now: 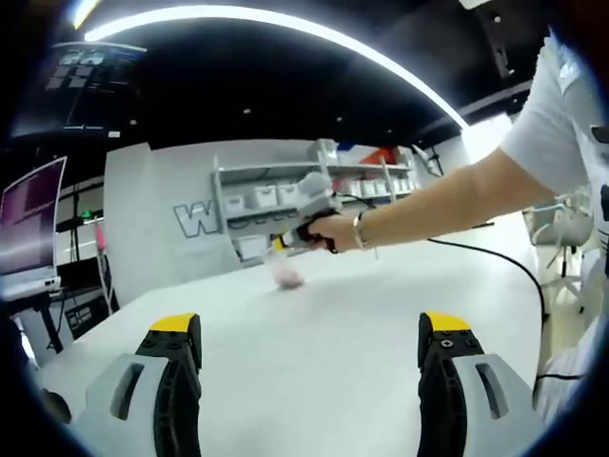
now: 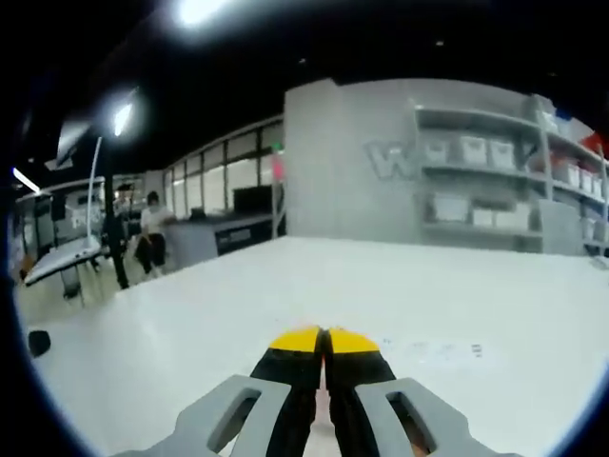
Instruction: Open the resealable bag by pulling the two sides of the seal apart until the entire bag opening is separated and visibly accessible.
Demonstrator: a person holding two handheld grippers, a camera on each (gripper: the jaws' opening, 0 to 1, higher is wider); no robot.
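A: Centre of the left gripper view: the resealable bag (image 1: 286, 275), a small pinkish blur, lies on the white bench (image 1: 343, 333) just below the right tool (image 1: 282, 243), which a person's hand (image 1: 335, 231) holds out on an extended arm coming in from the upper right.

B: Does the right tool have it?

A: In the right gripper view its yellow-tipped jaws (image 2: 323, 341) are pressed together, a pale sliver between them lower down. Whether that sliver is the bag's edge, I cannot tell.

B: And the left tool?

A: Left tool (image 1: 309, 333), bottom of the left gripper view: jaws spread wide, holding nothing, low over the bench and well short of the bag.

B: The risk?

A: As I judge it, a thin pinch on one side only. If the left tool pulls before it has the opposite lip, the bag could slide or lift whole and the seal stay shut.
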